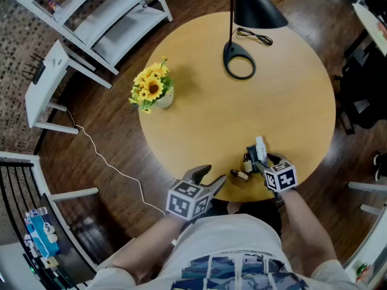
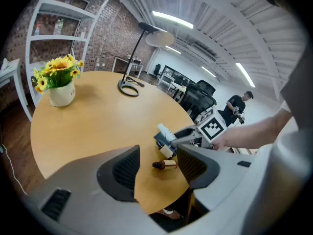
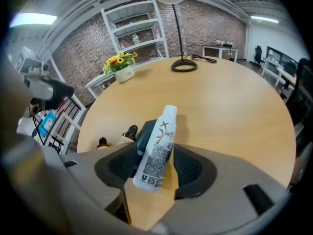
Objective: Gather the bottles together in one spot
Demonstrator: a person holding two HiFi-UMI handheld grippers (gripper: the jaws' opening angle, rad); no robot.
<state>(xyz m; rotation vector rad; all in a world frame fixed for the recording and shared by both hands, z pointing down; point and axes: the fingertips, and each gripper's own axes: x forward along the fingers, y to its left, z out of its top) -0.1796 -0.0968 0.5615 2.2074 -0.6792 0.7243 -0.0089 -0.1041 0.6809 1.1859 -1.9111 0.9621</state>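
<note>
Our right gripper (image 3: 155, 153) was clamped on a white spray bottle (image 3: 159, 146), which slanted up between the pads with its base toward the camera. A dark bottle (image 3: 144, 133) was pressed against the white one's left side, by the left pad. Our left gripper (image 1: 214, 175) hung over the table's lower rim with its jaws spread and nothing between them.

We counted four bottles. Besides those two there were a small black-capped one (image 3: 128, 132) just left of the dark bottle and a small brown one (image 2: 164, 164) lying on its side. All four sat close together at the lower right edge of the round table (image 1: 284, 89) in the head view.

One vase (image 1: 163, 98) at the table's left edge held sunflowers (image 1: 151, 84). One lamp (image 1: 257, 8) stood near the top edge. Between these and the bottles the tabletop lay broad and bare.
</note>
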